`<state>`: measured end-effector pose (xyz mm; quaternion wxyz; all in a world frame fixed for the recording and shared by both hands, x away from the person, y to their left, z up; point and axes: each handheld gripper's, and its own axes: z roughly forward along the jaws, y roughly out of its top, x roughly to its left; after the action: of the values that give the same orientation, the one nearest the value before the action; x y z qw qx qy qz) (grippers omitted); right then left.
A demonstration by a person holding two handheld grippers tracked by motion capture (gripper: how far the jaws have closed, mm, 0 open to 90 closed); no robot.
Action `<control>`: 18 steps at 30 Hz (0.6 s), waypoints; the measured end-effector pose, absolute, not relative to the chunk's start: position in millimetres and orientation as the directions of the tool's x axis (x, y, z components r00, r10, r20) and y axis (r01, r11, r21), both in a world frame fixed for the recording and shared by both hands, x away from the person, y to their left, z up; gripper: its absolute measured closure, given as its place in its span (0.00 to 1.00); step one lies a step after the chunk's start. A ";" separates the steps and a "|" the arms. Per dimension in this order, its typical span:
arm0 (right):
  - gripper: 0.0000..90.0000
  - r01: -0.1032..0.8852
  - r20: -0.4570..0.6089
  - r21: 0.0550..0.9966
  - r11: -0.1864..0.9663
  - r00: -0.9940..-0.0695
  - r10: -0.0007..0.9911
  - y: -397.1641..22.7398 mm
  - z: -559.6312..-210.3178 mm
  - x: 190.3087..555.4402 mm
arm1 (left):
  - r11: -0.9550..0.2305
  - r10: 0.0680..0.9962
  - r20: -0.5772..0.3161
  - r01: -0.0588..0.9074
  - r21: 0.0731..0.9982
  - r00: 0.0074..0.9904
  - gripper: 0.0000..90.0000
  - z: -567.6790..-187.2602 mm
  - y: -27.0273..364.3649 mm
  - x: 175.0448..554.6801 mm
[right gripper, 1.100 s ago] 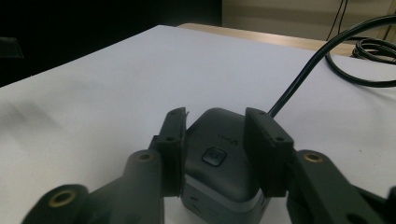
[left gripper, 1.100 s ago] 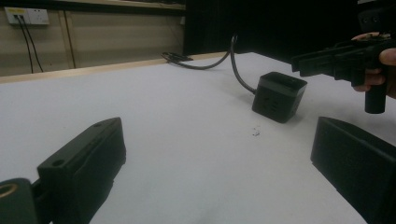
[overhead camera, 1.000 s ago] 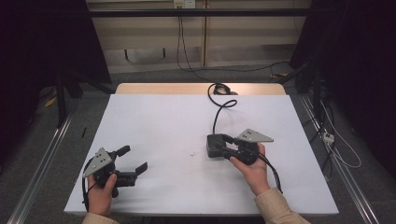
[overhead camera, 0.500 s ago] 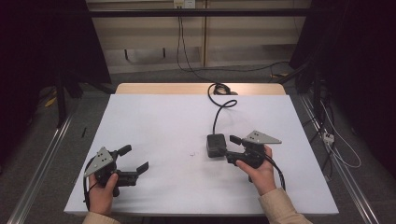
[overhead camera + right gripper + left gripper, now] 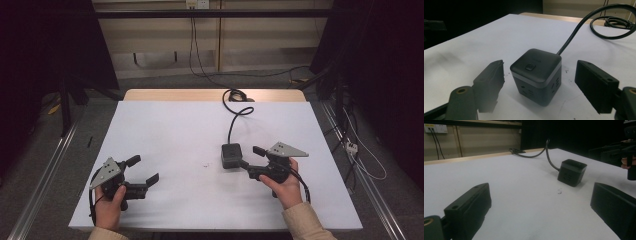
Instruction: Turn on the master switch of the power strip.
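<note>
White surface point(image 5: 165, 135) is bare across left and centre of the high view, free passage there. Obstacles: black socket cube point(image 5: 231, 155) right of centre, its cable point(image 5: 233, 120) snaking up to a coil at the top edge. Right tongs point(image 5: 250, 159) just beside the cube, jaws just opened, cube standing loose between them. Left tongs point(image 5: 144, 170) lower left, unobstructed.

Matt black plastic socket cube point(image 5: 536, 75) on a smooth white table point(image 5: 165, 130).

A beige panelled wall point(image 5: 165, 45) with a white socket plate point(image 5: 196, 4) stands behind the white-topped table point(image 5: 170, 130), dark curtains point(image 5: 45, 45) flanking grey floor point(image 5: 45, 150).
</note>
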<state>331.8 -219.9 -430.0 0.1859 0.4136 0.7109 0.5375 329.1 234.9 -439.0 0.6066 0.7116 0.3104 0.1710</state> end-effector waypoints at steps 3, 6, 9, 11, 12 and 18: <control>0.25 0.387 0.174 0.918 0.084 -0.584 0.793 -223.1 -431.0 330.5 | -0.073 0.649 -0.131 0.233 0.970 0.749 0.03 -438.7 235.0 329.1; 0.25 0.384 0.170 0.919 0.084 -0.580 0.797 -226.3 -431.4 328.9 | -0.073 0.649 -0.132 0.234 0.969 0.749 0.03 -438.6 234.5 329.0; 0.24 0.382 0.167 0.920 0.086 -0.582 0.796 -229.1 -431.2 327.0 | -0.075 0.648 -0.130 0.233 0.969 0.751 0.03 -438.8 234.4 329.4; 0.24 0.382 0.162 0.920 0.091 -0.582 0.797 -230.4 -431.3 325.7 | -0.074 0.647 -0.131 0.233 0.970 0.751 0.03 -438.9 234.3 329.4; 0.24 0.379 0.159 0.920 0.094 -0.583 0.797 -231.2 -431.4 325.3 | -0.076 0.647 -0.130 0.233 0.970 0.751 0.03 -438.8 234.3 329.4; 0.23 0.374 0.154 0.923 0.096 -0.586 0.796 -235.4 -432.0 321.1 | -0.076 0.650 -0.131 0.235 0.969 0.748 0.03 -438.5 234.3 329.0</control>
<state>321.1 -235.4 -432.0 0.1981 0.4098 0.7134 0.5328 329.0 234.3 -438.5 0.6047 0.7131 0.3104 0.1716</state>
